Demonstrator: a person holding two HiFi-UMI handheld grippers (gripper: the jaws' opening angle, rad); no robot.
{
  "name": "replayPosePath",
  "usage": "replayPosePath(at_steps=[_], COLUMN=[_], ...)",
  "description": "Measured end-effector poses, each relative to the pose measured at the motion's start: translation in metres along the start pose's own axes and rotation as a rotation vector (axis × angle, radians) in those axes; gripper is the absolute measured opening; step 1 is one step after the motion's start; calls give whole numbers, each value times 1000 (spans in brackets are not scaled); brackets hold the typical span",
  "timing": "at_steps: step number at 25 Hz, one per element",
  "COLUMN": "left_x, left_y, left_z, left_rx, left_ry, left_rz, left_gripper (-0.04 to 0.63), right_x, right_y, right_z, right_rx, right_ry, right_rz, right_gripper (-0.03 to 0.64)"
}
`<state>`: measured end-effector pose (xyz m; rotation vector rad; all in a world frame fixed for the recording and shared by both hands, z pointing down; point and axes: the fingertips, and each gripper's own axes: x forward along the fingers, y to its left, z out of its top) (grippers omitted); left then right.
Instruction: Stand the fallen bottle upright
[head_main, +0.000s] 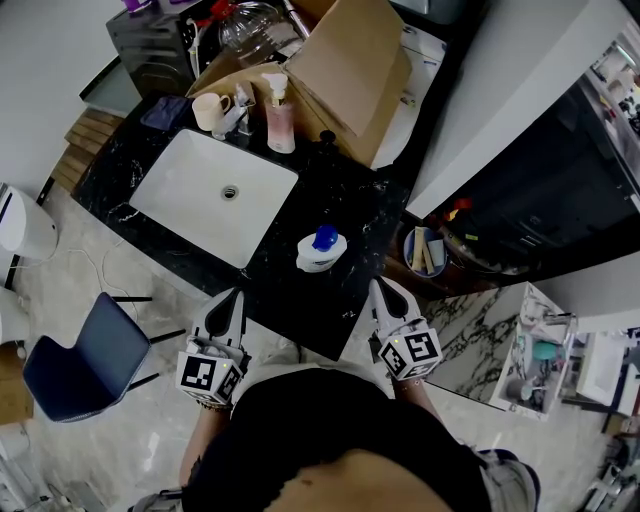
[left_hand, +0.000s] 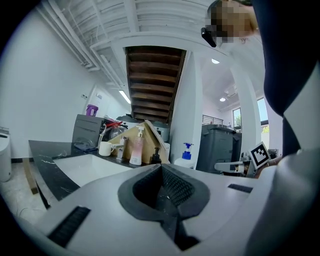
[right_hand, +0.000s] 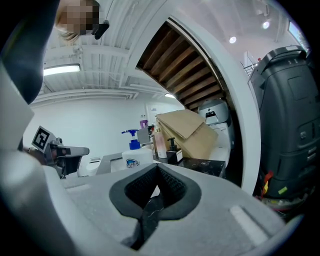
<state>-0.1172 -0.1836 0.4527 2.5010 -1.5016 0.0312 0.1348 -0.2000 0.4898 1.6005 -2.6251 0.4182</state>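
Left claw (head_main: 231, 297): jaws closed, empty, held near level at front edge of worktop (head_main: 340, 190).
Sink (head_main: 215, 190): white, left of centre.
Bottle (head_main: 322, 250): white, blue pump, upright on worktop just right of sink, between and beyond both claws.
Right claw (head_main: 384, 289): jaws closed, empty, near level.

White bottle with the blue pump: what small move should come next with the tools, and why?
Probably just draw the left tool and the right tool back from the counter's near edge; both are shut and empty. The white bottle already stands upright on the black counter, pump on top, and no other bottle in view lies fallen.
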Motion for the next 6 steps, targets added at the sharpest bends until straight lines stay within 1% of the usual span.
replayPosePath(at_steps=[6], left_x=[5], left_y=[-5], left_z=[-5], left_rx=[18], left_ry=[20], left_rz=[-8], left_gripper=[3], right_x=[3], right_y=[0], right_z=[-1], right_rx=[1], right_ry=[8], right_rz=[8], right_gripper=[5])
